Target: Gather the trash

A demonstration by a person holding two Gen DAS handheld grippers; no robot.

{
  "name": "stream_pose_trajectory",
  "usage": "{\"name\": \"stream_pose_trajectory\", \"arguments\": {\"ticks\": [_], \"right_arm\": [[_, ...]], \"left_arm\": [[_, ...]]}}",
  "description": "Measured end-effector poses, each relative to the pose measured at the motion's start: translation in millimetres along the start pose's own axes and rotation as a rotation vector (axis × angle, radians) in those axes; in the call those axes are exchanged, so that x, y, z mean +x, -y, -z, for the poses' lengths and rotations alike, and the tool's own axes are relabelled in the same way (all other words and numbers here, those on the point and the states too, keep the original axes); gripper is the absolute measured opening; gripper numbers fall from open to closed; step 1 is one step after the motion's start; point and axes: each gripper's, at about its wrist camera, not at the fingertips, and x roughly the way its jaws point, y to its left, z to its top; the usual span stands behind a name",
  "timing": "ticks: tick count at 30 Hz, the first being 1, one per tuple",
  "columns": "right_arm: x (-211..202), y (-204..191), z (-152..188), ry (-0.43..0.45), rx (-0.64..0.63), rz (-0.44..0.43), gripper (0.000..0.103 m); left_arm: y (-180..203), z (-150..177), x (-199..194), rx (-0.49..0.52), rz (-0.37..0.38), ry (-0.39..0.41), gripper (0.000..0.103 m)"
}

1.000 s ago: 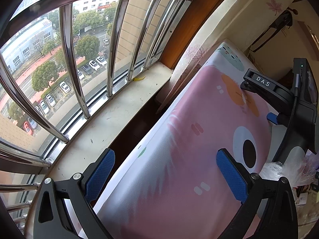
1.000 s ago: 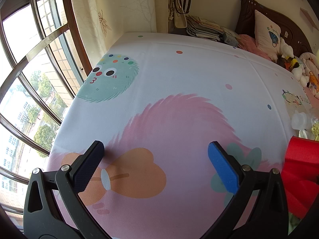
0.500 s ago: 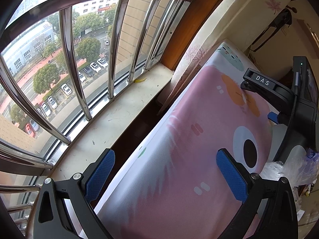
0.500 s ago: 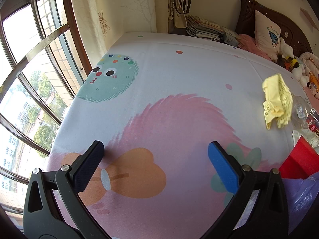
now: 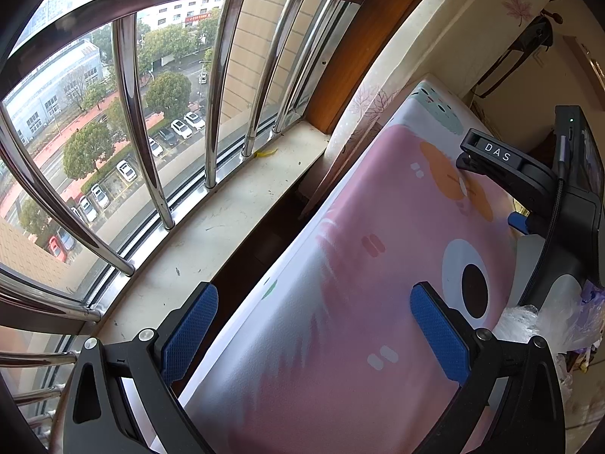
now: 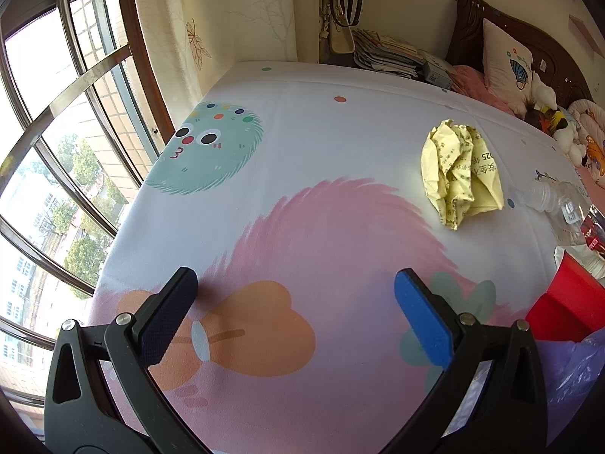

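We are in a bedroom of a home, several floors up. A bed (image 6: pixel 302 159) with a cartoon-printed sheet fills the view; at 1 o'clock stand its dark wooden headboard (image 6: pixel 529 34), a pillow (image 6: pixel 510 64) and plush toys (image 6: pixel 548 121). At 12 o'clock a handbag (image 6: pixel 340 34) hangs on the wall above stacked papers (image 6: pixel 385 56). At 10 o'clock a leaf-patterned curtain (image 6: pixel 177 26) flanks a barred bay window (image 5: pixel 132 113), through which we see parked cars (image 5: pixel 181 128) and trees far below.
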Motion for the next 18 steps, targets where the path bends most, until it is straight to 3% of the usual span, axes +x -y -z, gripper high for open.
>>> {"name": "stream_pose_trajectory", "arguments": {"ticks": [18], "right_arm": [[0.1, -0.2, 0.2, 0.000, 0.000, 0.000, 0.103]], "left_arm": [[10.9, 2.8, -4.6, 0.054, -0.026, 0.017, 0.102]]}}
